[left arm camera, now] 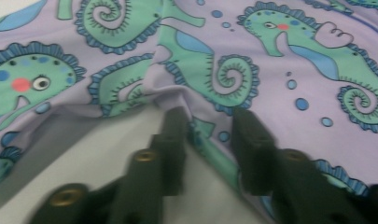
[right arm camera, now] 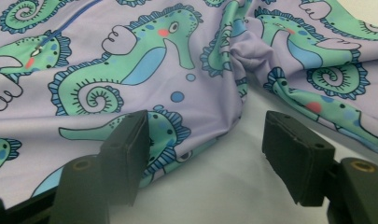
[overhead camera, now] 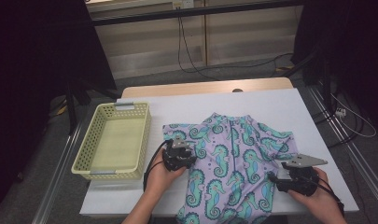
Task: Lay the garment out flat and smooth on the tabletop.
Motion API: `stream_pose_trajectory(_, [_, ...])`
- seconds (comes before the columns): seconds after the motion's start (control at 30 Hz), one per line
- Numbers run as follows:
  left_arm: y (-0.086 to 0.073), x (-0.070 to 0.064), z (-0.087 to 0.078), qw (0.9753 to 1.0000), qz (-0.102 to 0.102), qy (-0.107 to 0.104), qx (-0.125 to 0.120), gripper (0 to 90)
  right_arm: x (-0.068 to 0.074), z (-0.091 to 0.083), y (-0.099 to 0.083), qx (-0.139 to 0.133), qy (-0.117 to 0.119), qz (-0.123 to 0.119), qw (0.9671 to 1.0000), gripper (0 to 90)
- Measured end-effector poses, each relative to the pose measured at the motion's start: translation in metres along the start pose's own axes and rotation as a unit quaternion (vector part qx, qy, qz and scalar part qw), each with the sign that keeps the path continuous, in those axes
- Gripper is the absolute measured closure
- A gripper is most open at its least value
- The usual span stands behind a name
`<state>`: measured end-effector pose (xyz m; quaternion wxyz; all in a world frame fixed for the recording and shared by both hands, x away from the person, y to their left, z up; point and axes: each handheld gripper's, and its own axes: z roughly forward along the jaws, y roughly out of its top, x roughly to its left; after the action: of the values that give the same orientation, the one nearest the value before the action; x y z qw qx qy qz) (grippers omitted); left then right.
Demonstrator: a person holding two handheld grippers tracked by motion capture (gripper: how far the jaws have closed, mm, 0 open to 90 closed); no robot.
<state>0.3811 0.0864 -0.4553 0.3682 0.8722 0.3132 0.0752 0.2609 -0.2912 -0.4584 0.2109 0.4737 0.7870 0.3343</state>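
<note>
Lilac stretch-fabric shirt with teal seahorse print [overhead camera: 233,158] is lying flat on the white table [overhead camera: 289,107], hem hanging off the near edge. Left tool [left arm camera: 207,128] is straddling the side edge, jaws nearly clenched on the fabric. Right tool [right arm camera: 205,149] is released, lining up on the opposite edge, probably for a fold. Yellow plastic basket [overhead camera: 113,140] is waiting left.

I count one seahorse-print shirt [overhead camera: 233,158] on the worktop [overhead camera: 280,105] — one yellow basket [overhead camera: 115,140] beside it — and two grippers, the left gripper [overhead camera: 178,154] and right gripper [overhead camera: 296,175], one per hand.
</note>
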Motion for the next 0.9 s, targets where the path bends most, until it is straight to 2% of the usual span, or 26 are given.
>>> stream_pose_trajectory(0.07, [0.002, -0.001, 0.001, 1.0, 0.002, 0.002, 0.005, 82.1, -0.001, 0.0, 0.0, -0.001, -0.003, 0.002, 1.0, 32.3])
stream_pose_trajectory(0.1, [0.003, -0.001, 0.001, 0.9999, -0.005, -0.003, 0.009, 86.8, -0.002, 0.0, -0.001, -0.001, -0.002, 0.004, 1.0, 32.2])
stream_pose_trajectory(0.17, [0.006, 0.0, 0.001, 0.9999, 0.001, 0.001, 0.016, 88.9, -0.002, -0.001, -0.001, -0.002, -0.003, 0.007, 1.0, 32.1])
stream_pose_trajectory(0.3, [0.015, 0.014, -0.009, 0.9997, -0.019, 0.012, -0.009, 89.4, -0.001, -0.001, 0.001, -0.008, -0.008, 0.013, 0.9999, 29.6])
stream_pose_trajectory(0.37, [0.017, 0.022, -0.015, 0.9989, -0.026, 0.029, -0.026, 89.4, 0.001, -0.001, 0.004, -0.012, -0.005, 0.018, 0.9998, 27.5])
stream_pose_trajectory(0.47, [0.017, 0.029, -0.019, 0.9984, -0.033, 0.028, -0.035, 89.3, 0.005, -0.001, 0.005, -0.008, 0.009, 0.025, 0.9996, 30.1])
stream_pose_trajectory(0.6, [0.017, 0.026, -0.016, 0.9988, -0.024, 0.023, -0.037, 89.1, 0.011, 0.003, 0.002, 0.006, 0.04, 0.009, 0.9991, 45.4])
stream_pose_trajectory(0.67, [0.017, 0.024, -0.015, 0.9989, -0.021, 0.02, -0.037, 88.9, 0.016, 0.004, 0.003, 0.008, 0.038, -0.001, 0.9992, 47.2])
stream_pose_trajectory(0.73, [0.017, 0.022, -0.014, 0.999, -0.019, 0.014, -0.037, 88.7, 0.018, 0.005, 0.006, 0.009, 0.043, -0.004, 0.999, 67.5])
stream_pose_trajectory(0.8, [0.017, 0.02, -0.013, 0.9993, -0.011, 0.013, -0.033, 88.5, 0.019, 0.007, 0.007, 0.007, 0.047, -0.002, 0.9989, 70.7])
stream_pose_trajectory(0.9, [0.017, 0.019, -0.011, 0.9994, -0.018, 0.003, -0.031, 88.1, 0.019, 0.01, 0.01, 0.004, 0.045, -0.01, 0.9989, 87.7])
